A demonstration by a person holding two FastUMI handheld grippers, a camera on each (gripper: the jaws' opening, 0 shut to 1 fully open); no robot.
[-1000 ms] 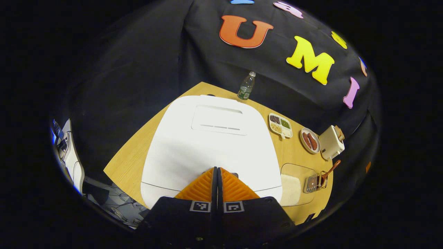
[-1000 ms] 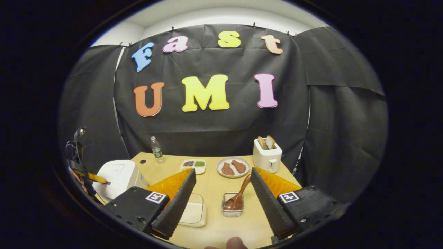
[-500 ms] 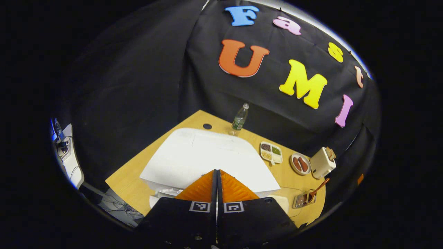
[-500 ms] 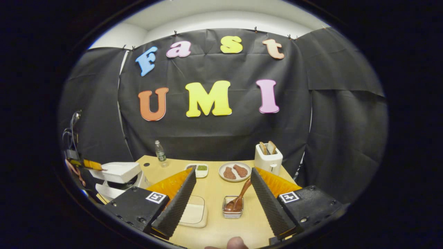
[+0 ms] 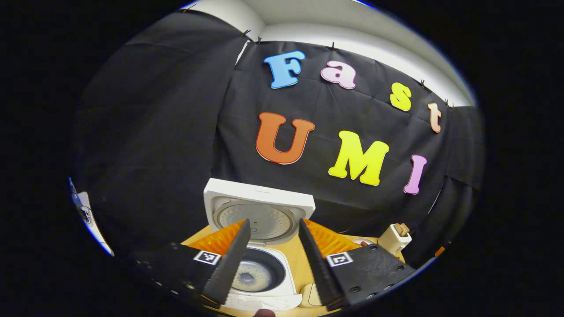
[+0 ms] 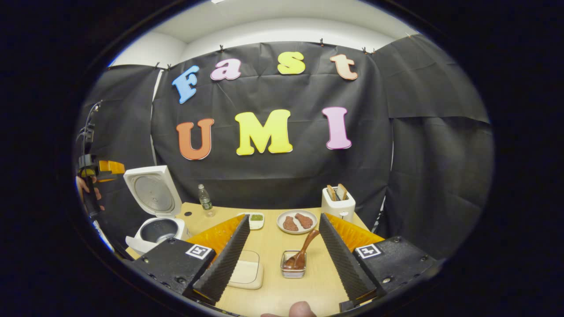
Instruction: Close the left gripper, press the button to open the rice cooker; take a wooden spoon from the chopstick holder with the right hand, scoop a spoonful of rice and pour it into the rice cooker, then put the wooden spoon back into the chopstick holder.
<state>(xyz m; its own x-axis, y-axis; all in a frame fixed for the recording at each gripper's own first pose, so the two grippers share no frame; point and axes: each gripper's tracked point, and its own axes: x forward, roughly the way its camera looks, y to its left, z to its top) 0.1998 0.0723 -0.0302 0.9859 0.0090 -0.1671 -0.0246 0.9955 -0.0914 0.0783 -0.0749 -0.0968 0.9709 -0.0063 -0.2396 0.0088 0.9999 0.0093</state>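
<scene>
Rice cooker (image 6: 155,211) stood lid-up at lower left of the table (image 6: 273,290); wooden spoon (image 6: 302,253) rested in its holder (image 6: 293,268), lower centre, between the spread, empty right hand-held gripper (image 6: 282,253). The left hand-held gripper (image 5: 273,255) gaped empty.

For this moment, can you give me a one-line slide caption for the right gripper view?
Right gripper open above the wooden spoon in its holder; rice cooker lid raised.

One rice cooker (image 6: 156,220), one wooden spoon (image 6: 303,251), one toaster (image 6: 338,204), one bottle (image 6: 205,200).
</scene>
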